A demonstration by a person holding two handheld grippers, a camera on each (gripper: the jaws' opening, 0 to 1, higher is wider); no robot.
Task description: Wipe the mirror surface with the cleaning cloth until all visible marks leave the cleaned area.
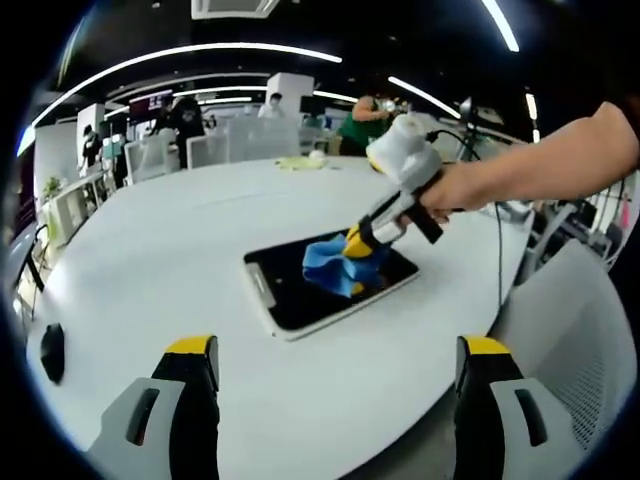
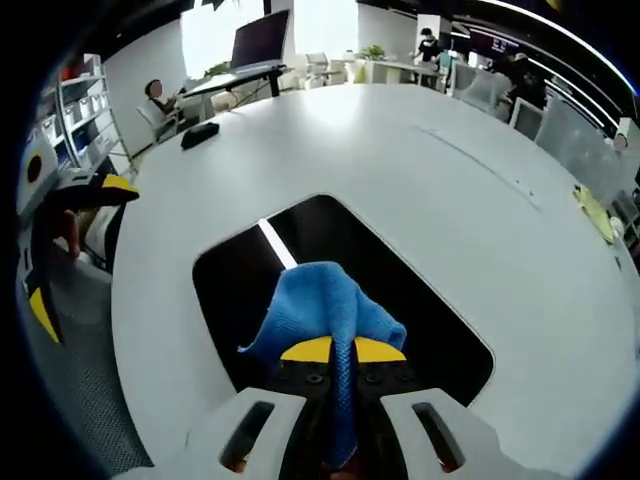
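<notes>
- Right tool (image 2: pixel 338 350) clenched on blue cleaning cloth (image 2: pixel 318 305), pressing it onto mirror (image 2: pixel 385 270).
- Mirror lies flat on white tabletop (image 2: pixel 400 150).
- Left tool (image 1: pixel 338 365) released, jaws apart, hovering near tabletop edge.

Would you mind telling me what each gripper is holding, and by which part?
The right gripper pinches the blue cloth by a bunched fold, its free end on the mirror. The left gripper is open, holding nothing.

- We see the mirror (image 1: pixel 330 282) lying flat on the table (image 1: pixel 180 250).
- The cloth (image 1: pixel 338 262) rests on the mirror, under the right gripper (image 1: pixel 358 240).
- Our left gripper (image 1: pixel 335 375) hangs before the table's edge.
</notes>
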